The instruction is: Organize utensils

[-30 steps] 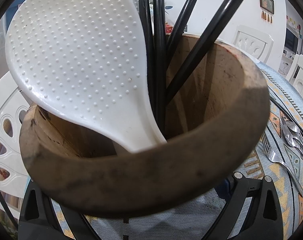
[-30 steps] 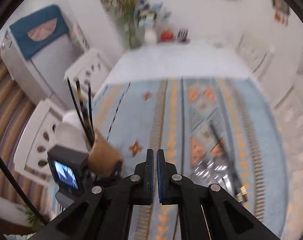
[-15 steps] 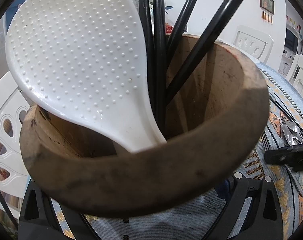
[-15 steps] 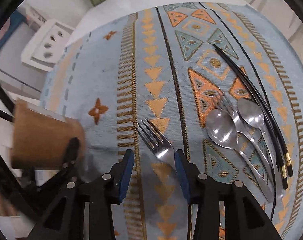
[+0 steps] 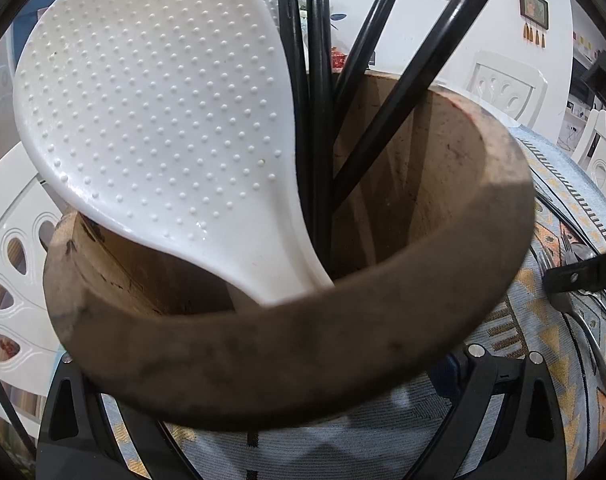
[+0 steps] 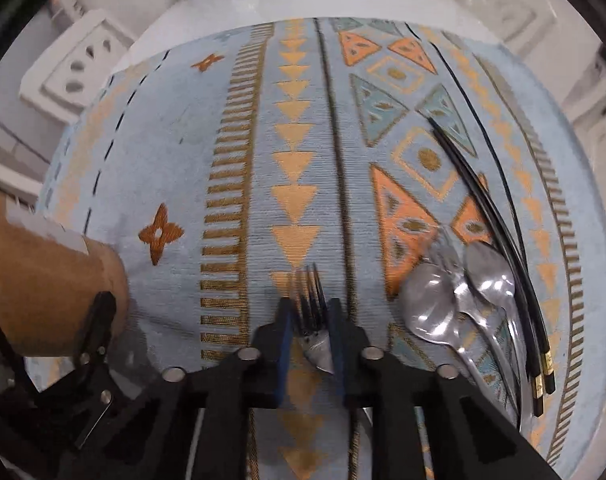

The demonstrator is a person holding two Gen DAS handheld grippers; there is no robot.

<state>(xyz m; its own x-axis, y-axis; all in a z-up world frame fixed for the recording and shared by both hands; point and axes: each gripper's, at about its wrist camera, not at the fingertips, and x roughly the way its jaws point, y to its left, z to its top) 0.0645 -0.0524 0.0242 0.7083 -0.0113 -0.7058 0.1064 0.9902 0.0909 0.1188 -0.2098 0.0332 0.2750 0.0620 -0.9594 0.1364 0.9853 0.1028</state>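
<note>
My left gripper (image 5: 283,364) is shut on the wooden holder (image 5: 303,360), which fills the left wrist view. A white dimpled rice paddle (image 5: 155,120) and several black chopsticks (image 5: 319,80) stand in it. In the right wrist view the holder (image 6: 43,280) sits at the left edge. My right gripper (image 6: 311,312) points steeply down at the cloth; its jaws have just been closing and now press on a steel fork (image 6: 313,296) lying between the blue pads, tines pointing away. That gripper (image 5: 579,276) also shows at the right of the left wrist view.
Two spoons (image 6: 431,304) and another fork lie in a cluster right of the held fork, with a pair of black chopsticks (image 6: 475,188) beyond them. A patterned blue and orange tablecloth (image 6: 263,160) covers the table. White chairs (image 6: 79,64) stand around it.
The right gripper has dropped to the cloth, opened around the fork, then narrowed onto it. It has come into the left wrist view at the right. The left gripper and holder have stayed still.
</note>
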